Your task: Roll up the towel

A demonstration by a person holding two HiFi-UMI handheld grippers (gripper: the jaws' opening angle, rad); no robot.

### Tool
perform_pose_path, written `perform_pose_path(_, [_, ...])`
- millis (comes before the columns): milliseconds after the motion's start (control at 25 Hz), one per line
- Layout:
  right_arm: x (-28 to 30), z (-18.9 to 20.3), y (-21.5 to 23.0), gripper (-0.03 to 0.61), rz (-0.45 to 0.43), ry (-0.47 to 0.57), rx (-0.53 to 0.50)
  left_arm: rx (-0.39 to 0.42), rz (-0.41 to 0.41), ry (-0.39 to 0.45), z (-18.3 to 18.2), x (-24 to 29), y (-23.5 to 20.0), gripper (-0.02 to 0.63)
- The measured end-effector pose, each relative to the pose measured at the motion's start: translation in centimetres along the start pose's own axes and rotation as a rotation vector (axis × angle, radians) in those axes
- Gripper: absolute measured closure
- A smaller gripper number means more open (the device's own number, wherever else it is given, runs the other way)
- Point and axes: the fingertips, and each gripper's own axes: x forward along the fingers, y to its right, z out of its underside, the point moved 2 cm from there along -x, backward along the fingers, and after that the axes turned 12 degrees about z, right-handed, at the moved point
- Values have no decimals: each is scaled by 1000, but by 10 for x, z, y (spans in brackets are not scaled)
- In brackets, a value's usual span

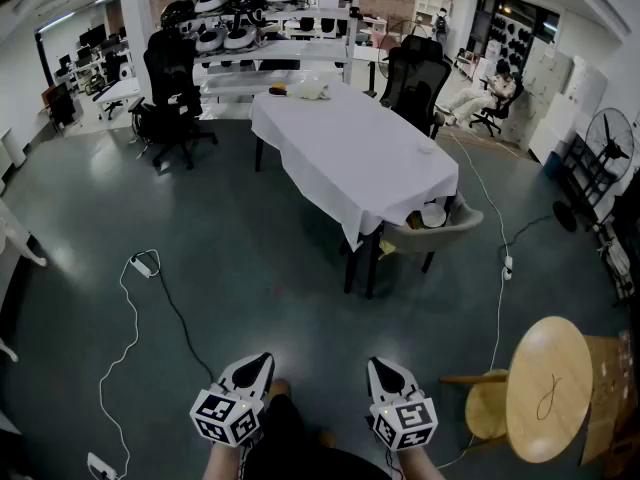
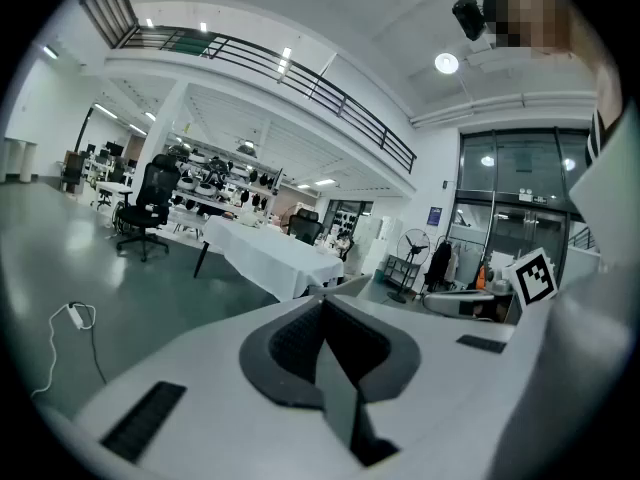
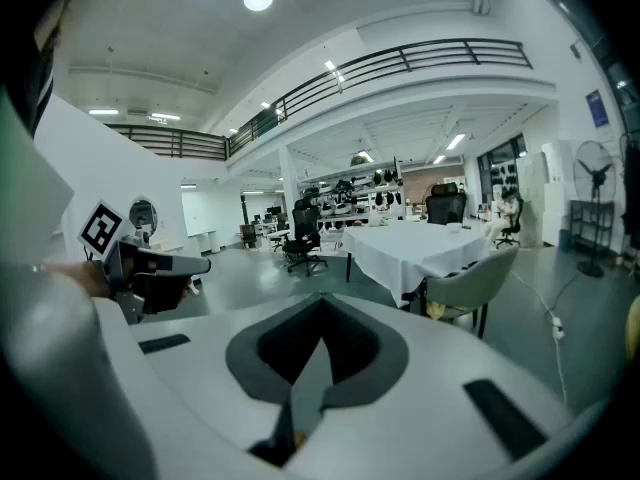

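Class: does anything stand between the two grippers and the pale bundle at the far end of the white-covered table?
No obstacle shows: bare floor, then the table itself, lies between the left gripper, the right gripper and the bundle. A beige chair sits off to the side.

Open-plan lab-office, swivel chairs (image 1: 170,78), equipment racks (image 1: 262,50), monitor desks (image 1: 88,50), mezzanine railing (image 2: 300,73), grey polished floor (image 1: 250,268)

A grey-green floor (image 1: 250,238) carries a long white-clothed table (image 1: 345,148), a beige chair (image 1: 445,230) at its near end, black office chairs (image 1: 172,83) and shelves (image 1: 262,30) beyond, a standing fan (image 1: 608,143) and a round wooden table (image 1: 548,388) at right.
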Motion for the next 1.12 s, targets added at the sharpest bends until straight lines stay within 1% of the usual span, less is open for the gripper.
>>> perform_pose_path(120, [-19, 3, 1, 572, 7, 12, 7, 25, -8, -7, 2, -9, 16, 601])
perform_pose_path(240, [-31, 0, -4, 572, -13, 52, 19, 47, -14, 6, -2, -19, 22, 601])
perform_pose_path(360, [-36, -11, -13, 572, -25, 90, 11, 53, -40, 28, -12, -28, 16, 601])
perform_pose_path(480, [-34, -21, -20, 572, -14, 101, -14, 53, -57, 42, -20, -38, 11, 601])
perform_pose_path(560, [-32, -27, -24, 572, -15, 110, -9, 57, -72, 51, -25, -45, 6, 601])
perform_pose_path(680, [-26, -30, -37, 578, -39, 110, -11, 55, -122, 70, -31, -58, -7, 601])
perform_pose_path(720, [-23, -30, -42, 570, -51, 104, -16, 51, -135, 74, -32, -62, -12, 601])
perform_pose_path(760, [-20, -30, -48, 509, -63, 100, -18, 45, -143, 77, -32, -67, -17, 597])
perform_pose_path(800, [-17, -30, -53, 471, -72, 99, -18, 36, -148, 82, -33, -72, -23, 586])
perform_pose_path(840, [-14, -31, -58, 450, -77, 99, -19, 22, -150, 88, -33, -77, -28, 541])
perform_pose_path(880, [-12, -31, -63, 425, -79, 99, -23, 6, -148, 96, -34, -81, -33, 471])
perform_pose_path(920, [-10, -31, -67, 386, -81, 96, -29, -12, -146, 106, -34, -86, -37, 406])
perform_pose_path(960, [-8, -30, -71, 344, -84, 90, -35, -25, -147, 116, -35, -91, -41, 361])
perform_pose_path(1040, [-3, -26, -77, 289, -94, 77, -50, -28, -159, 126, -35, -100, -48, 317])
perform_pose_path(1120, [0, -25, -82, 287, -91, 78, -64, -17, -178, 124, -34, -108, -58, 298])
